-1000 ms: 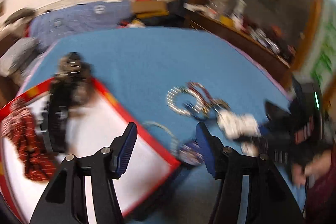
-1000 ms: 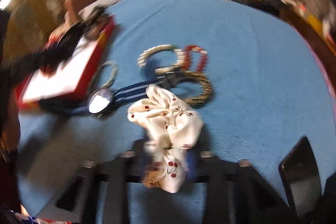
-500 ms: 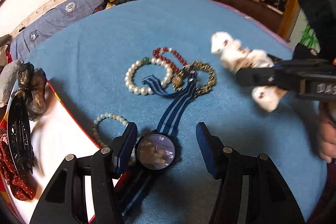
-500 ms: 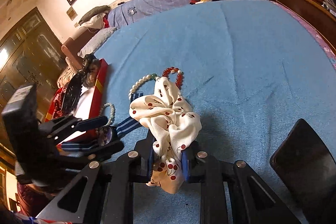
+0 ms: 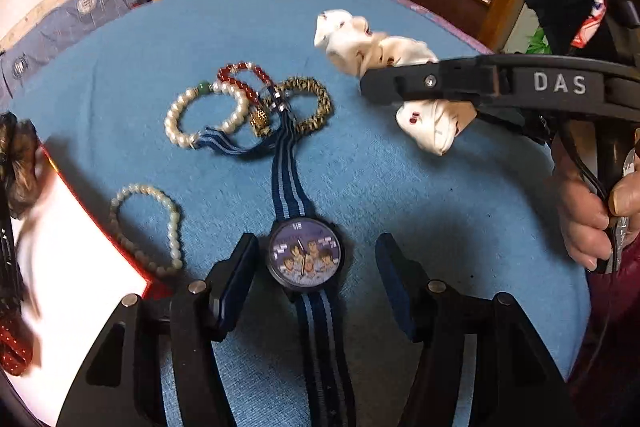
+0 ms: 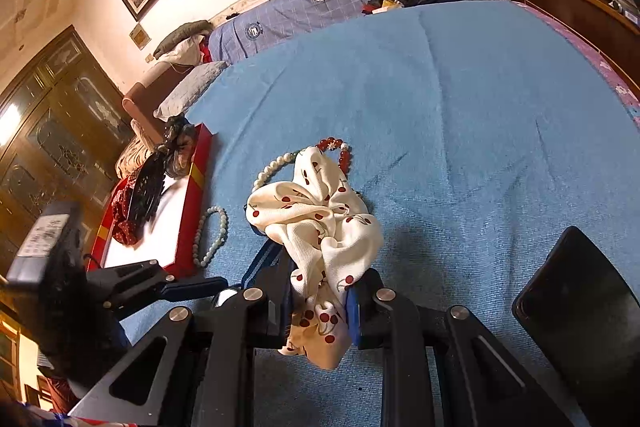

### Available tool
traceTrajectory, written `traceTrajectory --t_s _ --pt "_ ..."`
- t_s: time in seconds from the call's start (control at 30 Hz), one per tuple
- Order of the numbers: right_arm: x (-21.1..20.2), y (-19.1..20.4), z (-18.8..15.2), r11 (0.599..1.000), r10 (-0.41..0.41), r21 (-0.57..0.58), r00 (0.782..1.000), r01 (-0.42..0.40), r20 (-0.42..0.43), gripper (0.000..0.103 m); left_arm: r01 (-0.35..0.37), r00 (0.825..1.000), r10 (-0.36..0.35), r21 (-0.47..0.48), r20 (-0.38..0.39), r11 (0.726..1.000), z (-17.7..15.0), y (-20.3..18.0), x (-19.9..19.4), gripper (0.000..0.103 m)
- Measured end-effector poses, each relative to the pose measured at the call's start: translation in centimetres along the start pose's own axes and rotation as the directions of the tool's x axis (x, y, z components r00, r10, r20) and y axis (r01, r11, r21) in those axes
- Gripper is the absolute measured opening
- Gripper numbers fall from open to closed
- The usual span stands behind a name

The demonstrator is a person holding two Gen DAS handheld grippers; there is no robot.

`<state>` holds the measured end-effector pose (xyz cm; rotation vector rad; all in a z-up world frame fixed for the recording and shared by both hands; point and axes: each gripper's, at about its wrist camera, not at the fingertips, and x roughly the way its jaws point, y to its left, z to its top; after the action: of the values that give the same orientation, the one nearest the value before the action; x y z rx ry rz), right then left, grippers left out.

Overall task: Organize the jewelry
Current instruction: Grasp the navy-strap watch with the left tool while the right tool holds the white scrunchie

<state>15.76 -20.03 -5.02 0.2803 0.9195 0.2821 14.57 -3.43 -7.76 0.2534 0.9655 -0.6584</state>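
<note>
Left gripper (image 5: 314, 279): jaws apart, having just widened a little; it had come down to straddle the watch (image 5: 305, 259), pads clear of the case.
Right gripper (image 6: 320, 301): clamped on the cherry-print scrunchie (image 6: 320, 223), lifted off the blue cover (image 6: 460, 115).
Meaning: watch pickup looked imminent.
Surroundings: red-edged tray (image 5: 80, 267) at left; pale bead bracelet (image 5: 146, 227) beside it.
Obstruction: strap end tangled among pearl bracelet (image 5: 200, 115) and gold chain bracelet (image 5: 312, 103).

four bracelets (image 5: 206, 117), one watch (image 5: 306, 259), one scrunchie (image 6: 320, 223).
</note>
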Motion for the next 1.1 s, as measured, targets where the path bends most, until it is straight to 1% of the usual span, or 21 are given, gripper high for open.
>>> traceTrajectory --t_s 0.07,0.1,0.13,0.17,0.3,0.37,0.43,0.5,0.53,0.6,0.7,0.73,0.83,0.9,0.93,0.97,1.03,1.1 --pt "-0.1 -0.1 0.0 1.0 -0.002 -0.004 1.0 0.002 0.001 0.023 -0.019 1.0 0.019 0.004 0.004 1.0 -0.1 -0.3 0.0 0.058" --pt "-0.4 -0.2 -0.1 1.0 -0.004 -0.006 1.0 0.004 0.002 0.023 -0.038 0.999 0.038 0.007 0.007 0.999 -0.1 -0.5 0.0 0.055" --pt "-0.4 -0.1 0.0 1.0 -0.006 -0.007 1.0 0.006 0.002 0.023 -0.07 0.997 0.07 0.005 0.016 0.998 -0.1 -0.7 0.1 0.045" --pt "-0.3 0.0 0.0 1.0 -0.008 -0.008 1.0 0.008 0.003 0.023 -0.099 0.995 0.099 0.004 0.022 0.995 -0.2 -0.8 0.2 0.041" --pt "-0.4 0.0 0.0 1.0 -0.01 -0.009 1.0 0.01 0.012 0.023 -0.087 0.996 0.088 -0.028 0.029 0.996 0.0 -0.7 0.3 0.041" --pt "-0.4 0.0 0.1 1.0 -0.009 -0.006 1.0 0.009 0.018 0.023 -0.085 0.995 0.087 -0.041 0.047 0.996 0.2 -0.2 -0.1 0.041" --pt "-0.5 -0.1 0.1 1.0 -0.006 -0.003 1.0 0.006 0.024 0.023 -0.064 0.993 0.07 -0.062 0.096 0.996 0.1 0.3 -1.3 0.041" --pt "-0.6 -0.1 0.2 1.0 -0.003 -0.003 1.0 0.003 0.03 0.023 -0.036 0.985 0.05 -0.087 0.163 0.996 0.3 0.7 -2.7 0.041" --pt "-0.7 -0.1 0.2 1.0 0.0 -0.004 0.999 0.0 0.033 0.023 -0.027 0.978 0.046 -0.097 0.205 0.995 0.3 0.9 -3.5 0.041" --pt "-0.9 0.0 0.1 1.0 0.004 -0.006 0.999 -0.004 0.043 0.023 -0.029 0.958 0.061 -0.116 0.279 0.993 0.2 1.2 -5.0 0.041" --pt "-1.2 0.2 0.2 1.0 0.007 -0.015 0.998 -0.006 0.06 0.023 -0.059 0.917 0.111 -0.146 0.382 0.988 -0.1 1.5 -7.0 0.041" --pt "-1.3 0.3 0.2 1.0 0.008 -0.021 0.998 -0.007 0.067 0.023 -0.066 0.901 0.126 -0.155 0.415 0.986 -0.3 1.6 -7.6 0.041" --pt "-1.5 0.7 0.1 0.999 0.016 -0.036 0.997 -0.013 0.081 0.023 -0.094 0.859 0.173 -0.184 0.482 0.978 -0.6 2.0 -9.2 0.041" --pt "-1.7 1.0 0.0 0.999 0.026 -0.042 0.996 -0.022 0.088 0.023 -0.103 0.842 0.19 -0.195 0.505 0.975 -0.7 2.2 -9.7 0.041" --pt "-1.7 1.1 0.0 0.999 0.03 -0.046 0.996 -0.025 0.09 0.023 -0.101 0.839 0.191 -0.2 0.51 0.975 -0.7 2.3 -9.9 0.041" --pt "-1.7 1.2 0.0 0.998 0.032 -0.05 0.995 -0.027 0.093 0.023 -0.101 0.839 0.192 -0.202 0.509 0.974 -0.7 2.3 -10.0 0.041" --pt "-1.8 1.4 -0.1 0.998 0.041 -0.06 0.994 -0.035 0.099 0.023 -0.126 0.836 0.215 -0.205 0.505 0.971 -0.4 2.2 -9.8 0.041" --pt "-1.8 1.7 -0.2 0.997 0.046 -0.072 0.994 -0.039 0.102 0.023 -0.141 0.838 0.224 -0.199 0.498 0.97 0.2 1.8 -9.3 0.041"
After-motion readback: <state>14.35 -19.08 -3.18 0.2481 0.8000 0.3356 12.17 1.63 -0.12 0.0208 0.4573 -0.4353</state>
